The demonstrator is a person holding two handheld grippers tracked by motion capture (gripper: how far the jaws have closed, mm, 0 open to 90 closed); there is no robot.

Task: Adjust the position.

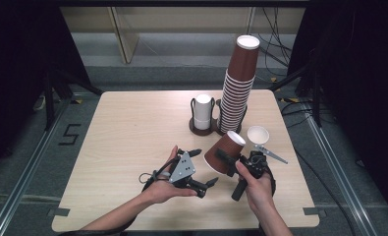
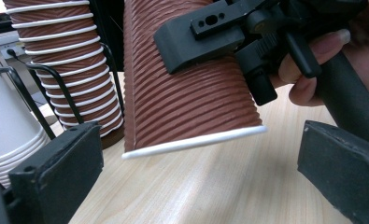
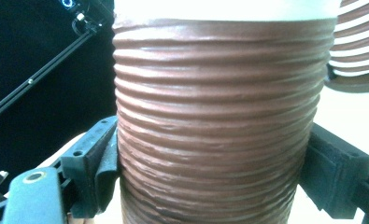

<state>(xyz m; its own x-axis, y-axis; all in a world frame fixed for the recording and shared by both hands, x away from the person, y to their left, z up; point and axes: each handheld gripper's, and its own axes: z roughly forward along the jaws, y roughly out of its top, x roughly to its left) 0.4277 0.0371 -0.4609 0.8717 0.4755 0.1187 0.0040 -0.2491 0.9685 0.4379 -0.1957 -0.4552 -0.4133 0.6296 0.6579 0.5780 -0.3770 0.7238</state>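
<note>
Now: brown cup held over bench

Right hand-held gripper (image 1: 229, 160) clamps the ribbed brown cup (image 1: 225, 152), tilted above the bench (image 1: 132, 128), near the cup stack (image 1: 236, 93). Left hand-held gripper (image 1: 204, 167) stands wide, empty, just beside it.

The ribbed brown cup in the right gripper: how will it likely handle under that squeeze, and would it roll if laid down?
The ribbed brown cup looks like thin paper, so probably light and crushable if the right gripper squeezes harder. Its ridges likely give the pads some purchase, so slipping seems unlikely. Being tapered and round, laid on the table it would probably roll in a curve.
</note>
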